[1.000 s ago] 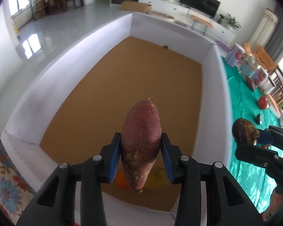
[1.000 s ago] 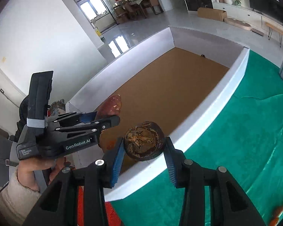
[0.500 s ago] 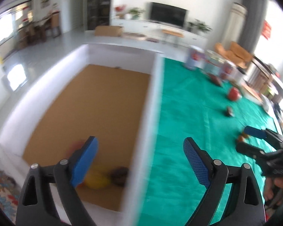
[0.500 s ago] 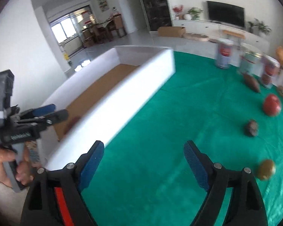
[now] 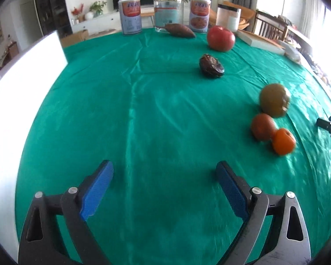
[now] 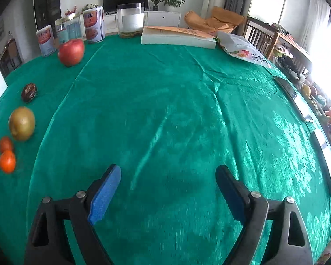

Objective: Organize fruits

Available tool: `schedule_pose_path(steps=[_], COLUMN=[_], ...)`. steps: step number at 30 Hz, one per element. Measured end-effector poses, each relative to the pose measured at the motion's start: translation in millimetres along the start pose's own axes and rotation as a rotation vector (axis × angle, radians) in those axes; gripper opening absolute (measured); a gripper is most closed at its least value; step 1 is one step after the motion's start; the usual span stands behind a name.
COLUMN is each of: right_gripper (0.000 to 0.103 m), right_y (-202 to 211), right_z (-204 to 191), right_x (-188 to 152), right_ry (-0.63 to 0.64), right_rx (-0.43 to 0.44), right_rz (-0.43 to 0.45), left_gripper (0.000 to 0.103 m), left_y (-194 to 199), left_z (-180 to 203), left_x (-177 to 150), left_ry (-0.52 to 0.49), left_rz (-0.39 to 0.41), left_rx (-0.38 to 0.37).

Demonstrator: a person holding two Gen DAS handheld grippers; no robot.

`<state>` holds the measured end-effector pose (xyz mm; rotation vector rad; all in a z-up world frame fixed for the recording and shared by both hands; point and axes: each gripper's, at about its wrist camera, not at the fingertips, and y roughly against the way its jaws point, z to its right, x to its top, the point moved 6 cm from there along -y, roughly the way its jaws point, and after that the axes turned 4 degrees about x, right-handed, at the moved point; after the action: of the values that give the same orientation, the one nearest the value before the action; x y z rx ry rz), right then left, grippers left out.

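Both grippers are open and empty above the green tablecloth. In the left wrist view my left gripper [image 5: 164, 172] faces fruit to the right: an orange [image 5: 283, 141], a reddish fruit [image 5: 262, 126], a brown-green pear [image 5: 274, 99], a dark wrinkled fruit [image 5: 211, 65], a red apple [image 5: 220, 38] and a sweet potato [image 5: 180, 30]. The white box wall [image 5: 22, 84] is at the left. My right gripper [image 6: 168, 175] sees the apple [image 6: 71, 52], dark fruit [image 6: 29, 92], pear [image 6: 22, 123] and orange [image 6: 7, 161] at its far left.
Cans [image 5: 129, 16] and jars [image 5: 168, 12] stand at the table's back edge. A flat white box [image 6: 177, 38] and a snack bag [image 6: 242, 48] lie at the back right. Flat items [image 6: 298, 98] line the right edge. The other gripper's tip [image 5: 330, 127] shows at right.
Both grippers let go of the sweet potato and the dark fruit over the box, opened, and swung right, away from the box, to face the fruit on the tablecloth.
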<state>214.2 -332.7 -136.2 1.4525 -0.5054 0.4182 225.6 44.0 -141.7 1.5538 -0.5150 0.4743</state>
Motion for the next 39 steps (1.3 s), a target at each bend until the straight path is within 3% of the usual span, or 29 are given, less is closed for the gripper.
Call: schedule_pose_path(steps=[3,5,7,9,39], right_gripper=[0.103,0.103,0.103,0.103,0.103], right_y=[-30,-42,-56,-68,-70], right_z=[-3,-4,-4,3,6], right_x=[22,38,51,58,58], right_ry=[0.02,0.03,0.009,-0.054,-0.046], right_rx=[-0.04,-0.075,-0.03,0.072,0.057], right_rz=[0.025,0.026,0.014,-0.006,-0.008], left_gripper=[0.1,0.103,0.103,0.103,0.103], left_y=[-11,-17,-17,-17,-16], left_z=[-4,-7,-9,-8,-14], left_x=[13,15,16,15,13], left_ry=[0.004,0.018,0.02,0.023,0.042], left_rz=[-0.006,-0.026,-0.026,-0.023,-0.018], left_rx=[0.033,0.019,0.016,0.02,0.03])
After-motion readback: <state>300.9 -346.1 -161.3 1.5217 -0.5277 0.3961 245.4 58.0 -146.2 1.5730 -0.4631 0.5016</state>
